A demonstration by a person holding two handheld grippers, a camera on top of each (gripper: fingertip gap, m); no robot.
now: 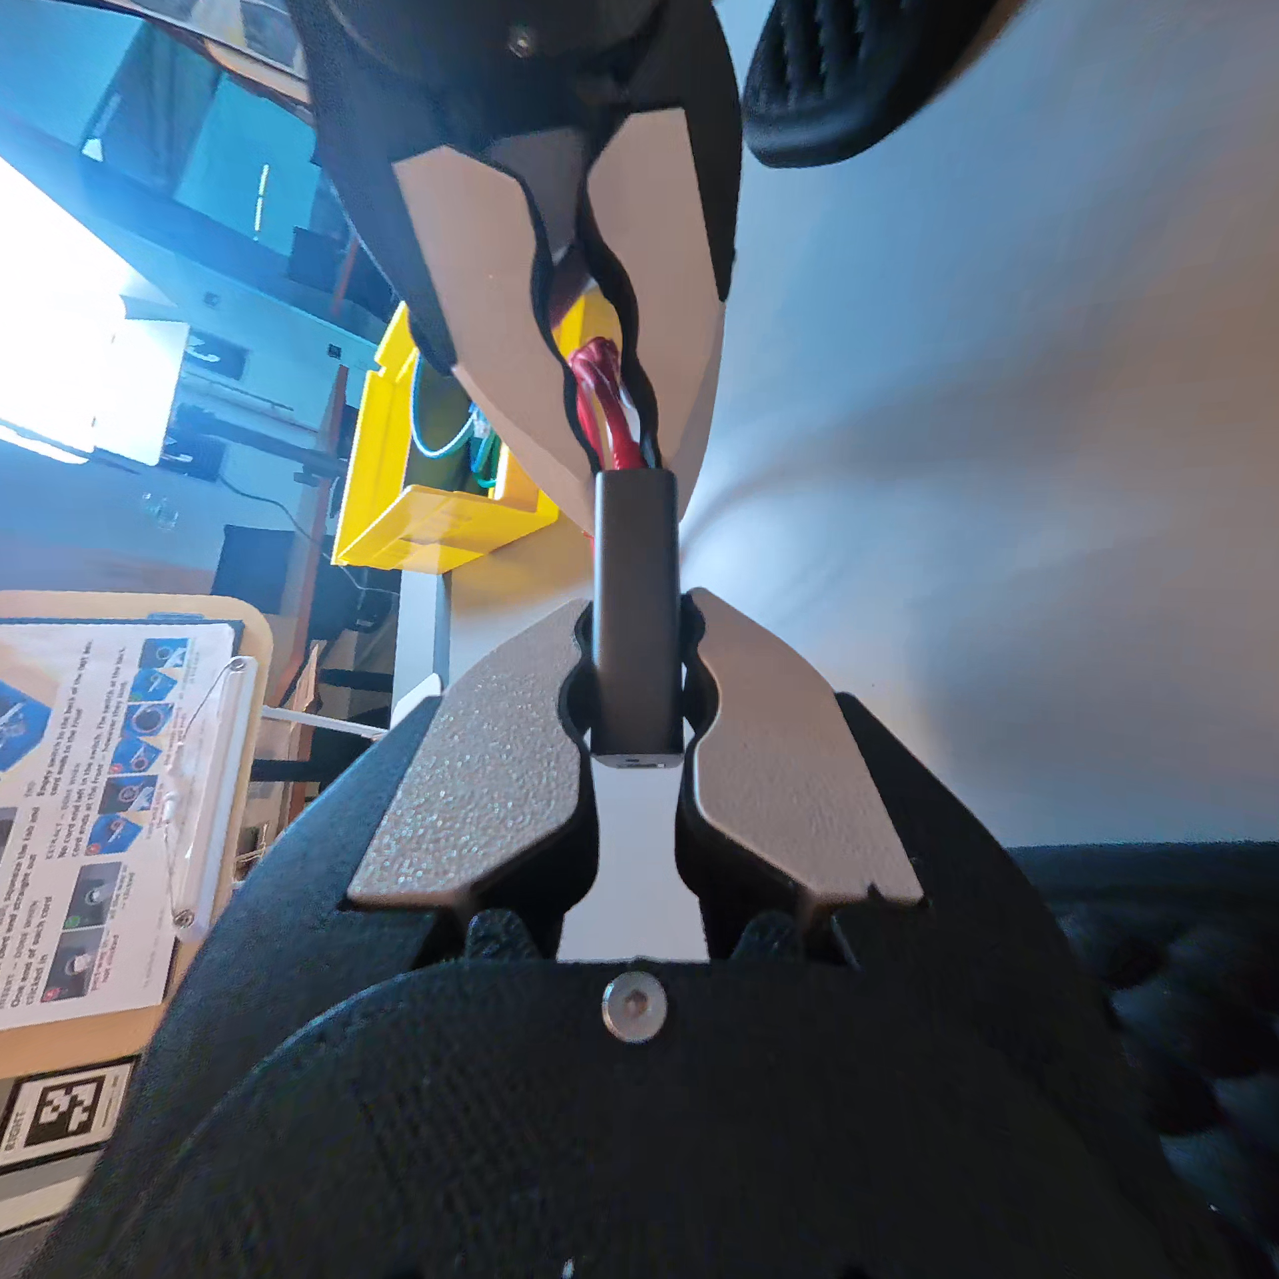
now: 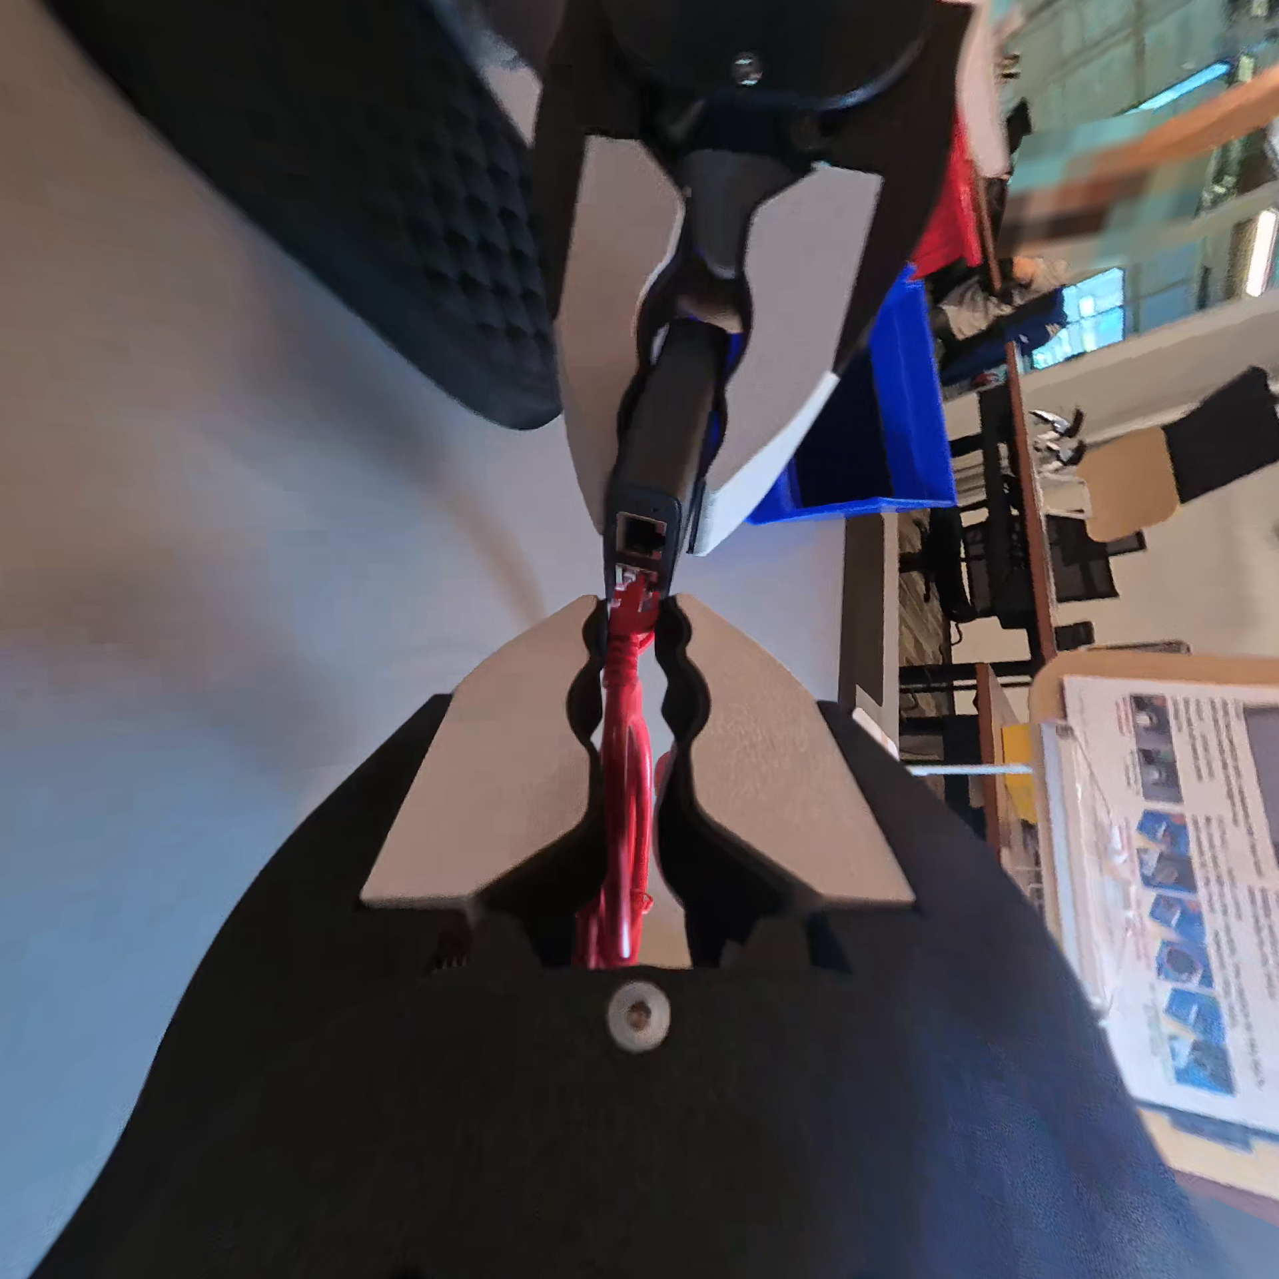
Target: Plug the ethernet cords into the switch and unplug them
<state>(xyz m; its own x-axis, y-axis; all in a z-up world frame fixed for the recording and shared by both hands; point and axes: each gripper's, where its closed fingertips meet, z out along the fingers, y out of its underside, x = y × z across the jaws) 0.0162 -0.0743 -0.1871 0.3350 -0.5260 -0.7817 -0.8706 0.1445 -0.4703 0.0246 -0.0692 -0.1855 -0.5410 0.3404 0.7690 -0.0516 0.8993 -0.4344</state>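
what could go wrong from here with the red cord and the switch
1. The red plug sits at the lower port of the switch, but full seating cannot be told; it may not be latched.
2. The left gripper clamps only the switch's far end, so a push from the right gripper might pivot it.
3. Looped red cord between the right fingers might snag.

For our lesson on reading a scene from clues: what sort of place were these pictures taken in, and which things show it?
Probably a workshop or lab set up for practice tasks. Clues: a yellow parts bin holding coiled cables, a blue bin, and a clipboard with a picture instruction sheet lying beside the white worktable.
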